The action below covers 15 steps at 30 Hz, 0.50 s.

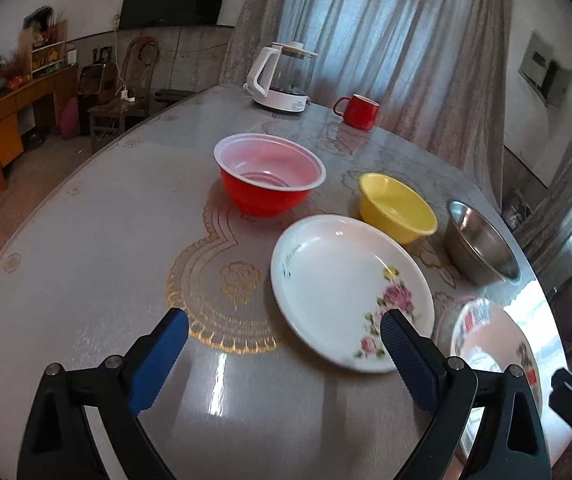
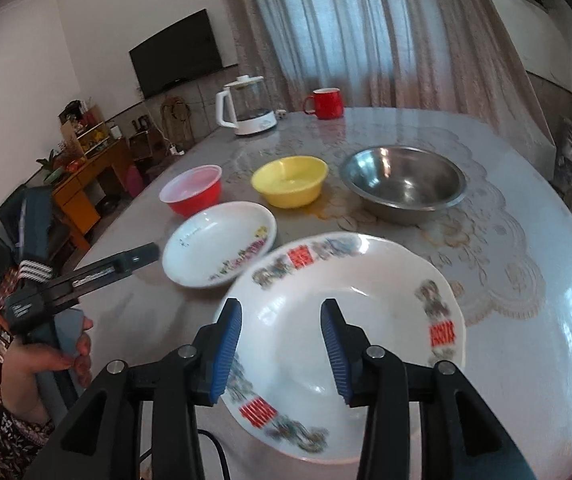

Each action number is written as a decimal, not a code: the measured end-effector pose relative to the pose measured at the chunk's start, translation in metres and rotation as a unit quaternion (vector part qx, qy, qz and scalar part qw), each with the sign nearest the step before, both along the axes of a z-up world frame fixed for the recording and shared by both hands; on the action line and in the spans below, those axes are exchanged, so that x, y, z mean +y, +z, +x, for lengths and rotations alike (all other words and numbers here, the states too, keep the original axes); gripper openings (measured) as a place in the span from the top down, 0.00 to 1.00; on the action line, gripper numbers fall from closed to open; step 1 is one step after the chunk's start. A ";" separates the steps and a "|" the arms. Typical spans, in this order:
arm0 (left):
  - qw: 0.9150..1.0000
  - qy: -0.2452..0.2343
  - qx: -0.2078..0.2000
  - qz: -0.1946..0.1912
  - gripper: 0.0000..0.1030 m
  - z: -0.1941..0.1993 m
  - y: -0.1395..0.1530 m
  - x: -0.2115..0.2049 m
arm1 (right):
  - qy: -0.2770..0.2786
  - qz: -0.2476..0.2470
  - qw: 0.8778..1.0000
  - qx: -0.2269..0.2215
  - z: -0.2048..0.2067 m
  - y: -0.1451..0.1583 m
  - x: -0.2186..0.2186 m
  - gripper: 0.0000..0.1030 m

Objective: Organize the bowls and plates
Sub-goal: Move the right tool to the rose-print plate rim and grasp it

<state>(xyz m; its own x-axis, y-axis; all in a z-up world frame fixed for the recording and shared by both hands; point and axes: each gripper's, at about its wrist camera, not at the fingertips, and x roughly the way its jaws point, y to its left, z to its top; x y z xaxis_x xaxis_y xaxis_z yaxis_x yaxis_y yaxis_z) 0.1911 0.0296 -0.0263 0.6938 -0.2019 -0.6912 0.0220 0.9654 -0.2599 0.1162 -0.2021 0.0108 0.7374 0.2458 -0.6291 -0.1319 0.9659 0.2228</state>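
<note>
The left hand-held gripper (image 1: 283, 322) tilts downward over the desk (image 1: 85, 240), its blue pads spread wide with nothing between them; its right-side pad overlaps the near rim of the rose-patterned white plate (image 1: 346, 292), though I cannot tell whether it touches. In the right wrist view a hand (image 2: 51, 356) at the lower left of the frame grips that tool's handle, a flowered sleeve (image 2: 1, 432) running back from it. The right hand-held gripper (image 2: 281, 314) also slants downward, its jaws at a middling gap and open over the red-and-green bordered plate (image 2: 366, 320), which sits low and centre in that frame; the pads do not appear to press on it. Beyond the plates, across the middle of the frame, stand the red bowl (image 2: 191, 196) at the left, the yellow bowl (image 2: 290, 186) in the centre and the steel bowl (image 2: 404, 184) at the right, each apart from its neighbour. A white kettle (image 2: 245, 106) and a red mug (image 2: 326, 103) stand at the far edge near the curtain (image 2: 366, 28).
</note>
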 end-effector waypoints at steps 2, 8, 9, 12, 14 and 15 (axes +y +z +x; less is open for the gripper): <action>1.000 -0.005 0.008 -0.002 0.06 0.007 -0.004 -0.002 | 0.007 0.005 1.000 0.001 0.005 0.001 0.004 0.60; 1.000 -0.018 0.015 0.012 0.06 0.024 -0.017 -0.009 | 0.010 0.008 1.000 0.002 0.019 0.004 0.009 0.60; 1.000 -0.020 0.017 0.011 0.06 0.027 -0.019 -0.010 | 0.011 0.006 1.000 0.002 0.023 0.004 0.010 0.60; 0.999 -0.024 0.026 0.005 0.07 0.033 -0.025 -0.008 | 0.014 0.004 1.000 0.003 0.038 0.008 0.012 0.60; 0.999 -0.025 0.029 -0.003 0.08 0.036 -0.027 -0.006 | 0.016 0.006 1.000 0.010 0.053 0.008 0.015 0.60; 0.999 -0.025 0.030 -0.006 0.08 0.037 -0.029 -0.004 | 0.020 0.007 1.000 0.015 0.060 0.008 0.017 0.60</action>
<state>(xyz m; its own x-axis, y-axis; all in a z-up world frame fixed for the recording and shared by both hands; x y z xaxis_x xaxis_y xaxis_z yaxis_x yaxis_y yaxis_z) 0.2281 0.0253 -0.0549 0.6397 -0.2444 -0.7287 0.0547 0.9602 -0.2741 0.1767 -0.1856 0.0185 0.7075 0.2838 -0.6472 -0.1630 0.9567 0.2413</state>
